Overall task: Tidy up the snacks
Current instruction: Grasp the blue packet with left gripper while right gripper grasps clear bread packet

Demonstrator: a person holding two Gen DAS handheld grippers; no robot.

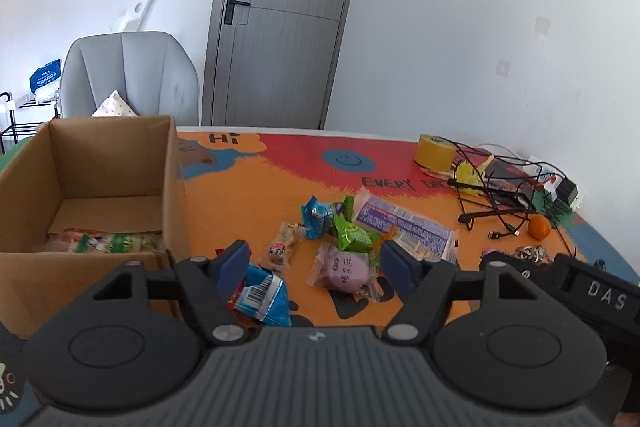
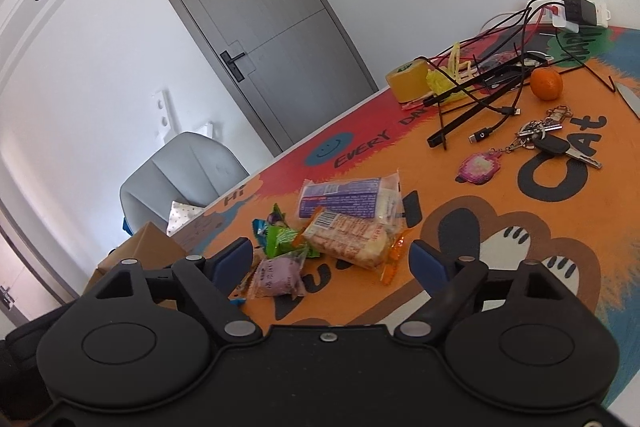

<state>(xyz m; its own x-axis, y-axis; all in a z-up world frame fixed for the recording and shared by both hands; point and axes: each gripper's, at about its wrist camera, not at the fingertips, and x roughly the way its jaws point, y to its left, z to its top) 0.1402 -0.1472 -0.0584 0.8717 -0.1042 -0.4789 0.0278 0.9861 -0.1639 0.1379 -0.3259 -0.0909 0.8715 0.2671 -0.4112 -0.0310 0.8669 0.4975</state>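
Note:
Several snack packets lie in a loose pile on the orange mat. A purple bun packet (image 1: 346, 269) (image 2: 278, 277), a green packet (image 1: 354, 237) (image 2: 282, 241), a blue packet (image 1: 264, 293), a long white and purple packet (image 1: 404, 223) (image 2: 346, 197) and a cracker packet (image 2: 352, 241) show. A cardboard box (image 1: 92, 187) on the left holds one packet (image 1: 108, 241). My left gripper (image 1: 316, 263) is open above the pile, empty. My right gripper (image 2: 332, 259) is open over the cracker packet, empty.
A yellow tape roll (image 1: 434, 151) (image 2: 410, 81), tangled black cables (image 1: 504, 195) (image 2: 492, 83), an orange (image 1: 540, 227) (image 2: 546, 83) and keys (image 2: 544, 141) lie at the right. A grey chair (image 1: 132, 75) and door (image 1: 280, 19) stand behind the table.

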